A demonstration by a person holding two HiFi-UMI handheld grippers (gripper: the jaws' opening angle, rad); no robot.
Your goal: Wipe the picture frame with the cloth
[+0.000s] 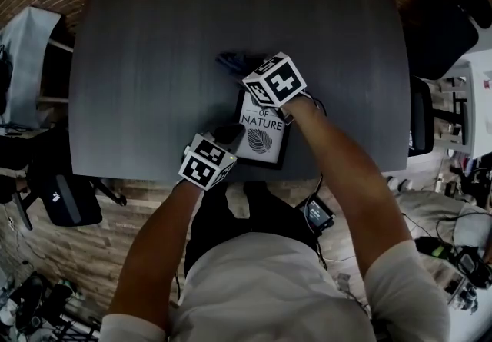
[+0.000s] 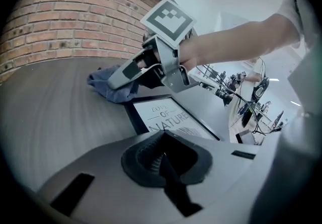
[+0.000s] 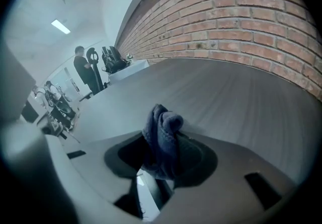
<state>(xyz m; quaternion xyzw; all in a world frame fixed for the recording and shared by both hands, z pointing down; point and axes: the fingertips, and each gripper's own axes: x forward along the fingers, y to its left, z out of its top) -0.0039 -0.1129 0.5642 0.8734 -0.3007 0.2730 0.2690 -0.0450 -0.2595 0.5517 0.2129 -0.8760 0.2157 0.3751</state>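
Two tools are in play, and my right tool (image 3: 162,160) does the work. Its jaws are clamped on a bunched fold of the cloth (image 3: 163,137), and the wad sticks out past the tips so that fabric, not metal, meets the glass. It sits at the far edge of the frame (image 1: 261,137), with the loose part of the cloth lying on the worktop (image 1: 146,64) just beyond that edge. I judge this to be one end of a stroke along the top border.

My left tool (image 2: 163,160) has its jaws together with nothing between them. It is low at the frame's near left corner, and I take it as a brace to stop the frame sliding while I rub, though I cannot tell whether it actually touches the frame. The frame lies flat, print up, close to my edge of the worktop, so both arms reach it easily.
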